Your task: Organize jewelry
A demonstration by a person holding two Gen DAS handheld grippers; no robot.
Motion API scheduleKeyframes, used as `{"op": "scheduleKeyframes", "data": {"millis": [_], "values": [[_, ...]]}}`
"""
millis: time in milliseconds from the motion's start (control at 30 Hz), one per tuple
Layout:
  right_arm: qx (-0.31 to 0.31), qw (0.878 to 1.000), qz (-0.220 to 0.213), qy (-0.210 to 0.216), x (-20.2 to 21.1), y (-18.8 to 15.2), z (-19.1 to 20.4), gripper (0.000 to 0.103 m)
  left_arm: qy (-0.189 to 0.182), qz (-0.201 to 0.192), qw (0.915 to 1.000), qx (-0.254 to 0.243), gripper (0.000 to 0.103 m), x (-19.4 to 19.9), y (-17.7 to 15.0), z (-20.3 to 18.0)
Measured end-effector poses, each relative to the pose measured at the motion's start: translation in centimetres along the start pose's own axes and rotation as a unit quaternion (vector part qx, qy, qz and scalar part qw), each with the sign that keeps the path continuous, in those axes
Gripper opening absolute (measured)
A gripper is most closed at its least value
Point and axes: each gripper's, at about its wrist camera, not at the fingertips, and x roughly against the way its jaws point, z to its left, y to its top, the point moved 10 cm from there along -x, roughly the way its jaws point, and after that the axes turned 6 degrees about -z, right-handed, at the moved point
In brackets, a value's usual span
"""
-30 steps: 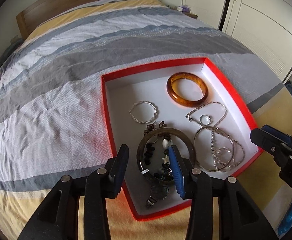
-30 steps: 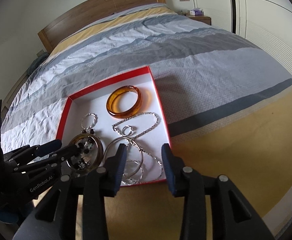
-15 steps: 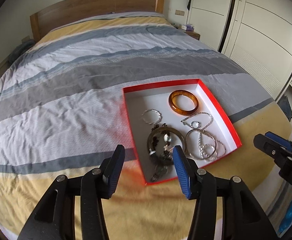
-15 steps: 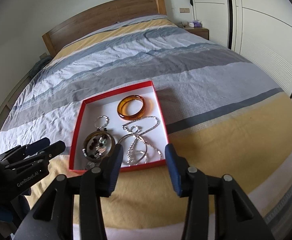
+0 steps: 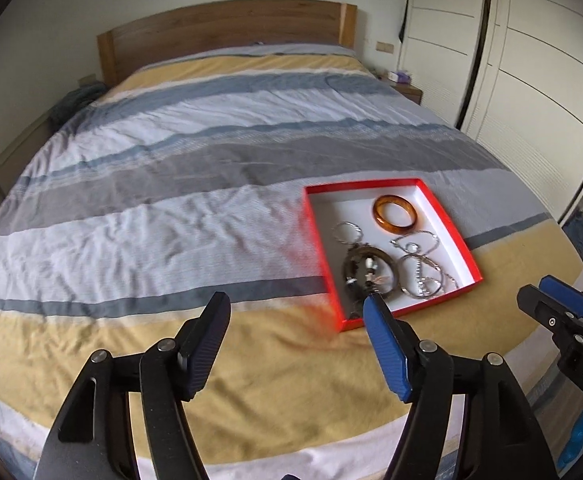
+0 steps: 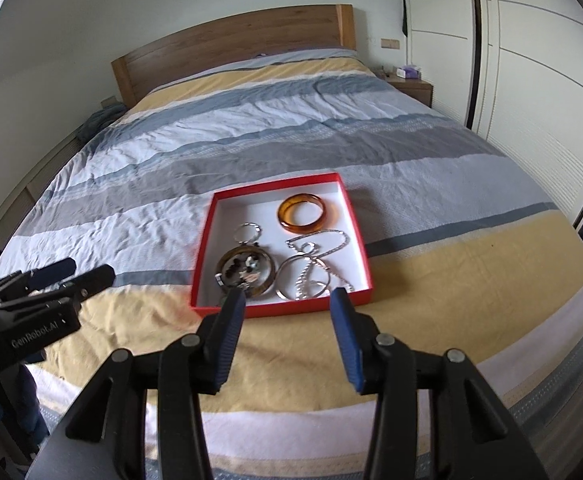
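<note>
A red box with a white inside (image 5: 447, 216) (image 6: 349, 210) lies on the bed near its foot. In it are an amber bangle (image 5: 394, 209) (image 6: 301, 208), a dark bangle with dark beads (image 5: 367, 267) (image 6: 245, 269), a thin silver ring bracelet (image 6: 247, 232), silver hoops and a chain (image 5: 421, 276) (image 6: 311, 272). My left gripper (image 5: 295, 312) is open and empty, above the yellow stripe, short of the box. My right gripper (image 6: 287, 300) is open and empty, just in front of the box's near edge.
The striped bedspread (image 5: 171, 200) covers a large bed with a wooden headboard (image 6: 231, 48). White wardrobe doors (image 6: 531, 60) stand to the right. A bedside table (image 6: 411, 86) is at the far right. The right gripper shows at the left view's right edge (image 5: 559, 320).
Both grippers have pulled back and up from the box, which now looks smaller and farther. The left gripper's jaws have opened wider. The jewelry has not moved.
</note>
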Motion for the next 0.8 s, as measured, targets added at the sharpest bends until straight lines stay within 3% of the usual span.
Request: {"op": "scheduleKeyframes", "data": {"millis": [800], "values": [[0.066, 0.997, -0.013, 0.05, 5.0, -2.8, 9.6, 0.05, 0.064, -0.036, 0.9971, 0.019, 0.071, 11.4, -4.9, 10.6]]}}
